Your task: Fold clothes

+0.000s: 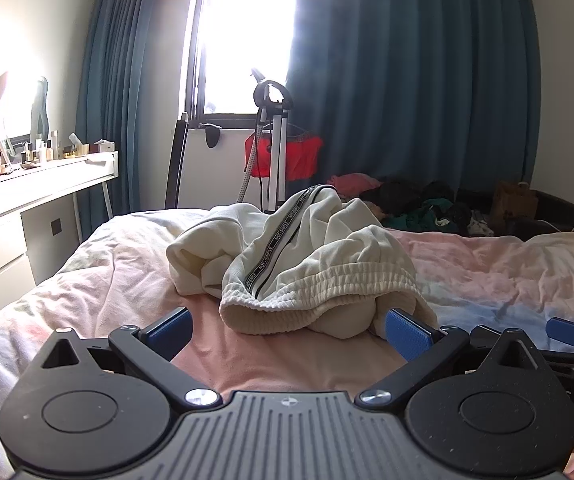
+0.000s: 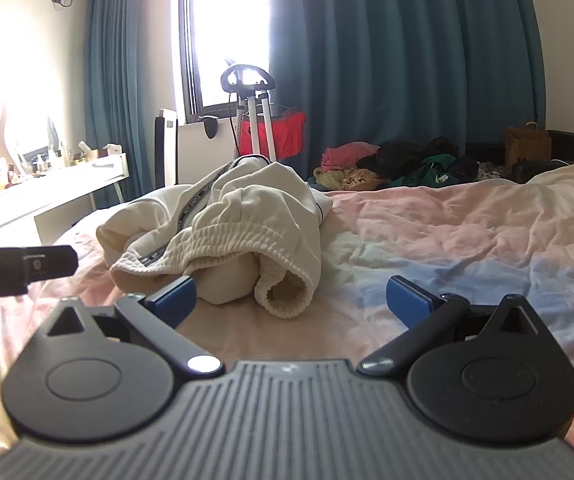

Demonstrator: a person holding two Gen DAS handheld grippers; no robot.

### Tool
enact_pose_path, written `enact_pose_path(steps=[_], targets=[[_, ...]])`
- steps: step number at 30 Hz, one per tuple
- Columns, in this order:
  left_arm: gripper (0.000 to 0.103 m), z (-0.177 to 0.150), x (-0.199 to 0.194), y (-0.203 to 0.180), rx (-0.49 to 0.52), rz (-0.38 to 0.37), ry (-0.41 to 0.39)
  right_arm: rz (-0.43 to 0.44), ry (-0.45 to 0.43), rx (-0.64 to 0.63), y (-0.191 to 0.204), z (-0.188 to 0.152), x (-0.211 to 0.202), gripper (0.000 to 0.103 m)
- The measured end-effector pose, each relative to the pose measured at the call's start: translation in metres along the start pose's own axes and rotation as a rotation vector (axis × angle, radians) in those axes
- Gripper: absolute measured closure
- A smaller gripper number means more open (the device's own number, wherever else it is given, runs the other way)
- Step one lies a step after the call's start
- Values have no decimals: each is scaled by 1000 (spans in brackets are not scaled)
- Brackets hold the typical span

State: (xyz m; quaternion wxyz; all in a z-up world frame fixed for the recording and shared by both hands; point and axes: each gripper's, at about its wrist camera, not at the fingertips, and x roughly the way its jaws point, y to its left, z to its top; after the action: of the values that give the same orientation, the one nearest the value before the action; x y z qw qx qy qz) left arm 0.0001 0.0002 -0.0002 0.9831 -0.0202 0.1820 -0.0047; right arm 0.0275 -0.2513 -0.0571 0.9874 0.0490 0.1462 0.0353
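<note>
Crumpled cream sweatpants with a black-and-white side stripe and a ribbed waistband lie in a heap on the bed. My left gripper is open and empty, low over the sheet just in front of the waistband. In the right wrist view the same pants lie ahead and to the left. My right gripper is open and empty, just in front of the heap's near end. The right gripper's blue pad shows at the right of the left wrist view.
A white dressing table with bottles stands at the left. A garment steamer stand with a red cloth stands beyond the bed. A pile of dark and pink clothes lies at the far side. Blue curtains hang behind.
</note>
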Motion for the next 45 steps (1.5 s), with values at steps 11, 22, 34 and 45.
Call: enact_pose_path(steps=[11,22,34,45], targets=[[0,-3,-4,0,34,12,-5,-4,6,-12,1,-1,-1,0],[0,-2,-3,0,29,10,-1,2,9,10,-2,0,-1,0],[0,2,-12,0,31,2,-43,-7,28,21,-2,1,-1,0],[0,13,-23,5,49,12,-48,-65,0,84,0,7,-6,0]])
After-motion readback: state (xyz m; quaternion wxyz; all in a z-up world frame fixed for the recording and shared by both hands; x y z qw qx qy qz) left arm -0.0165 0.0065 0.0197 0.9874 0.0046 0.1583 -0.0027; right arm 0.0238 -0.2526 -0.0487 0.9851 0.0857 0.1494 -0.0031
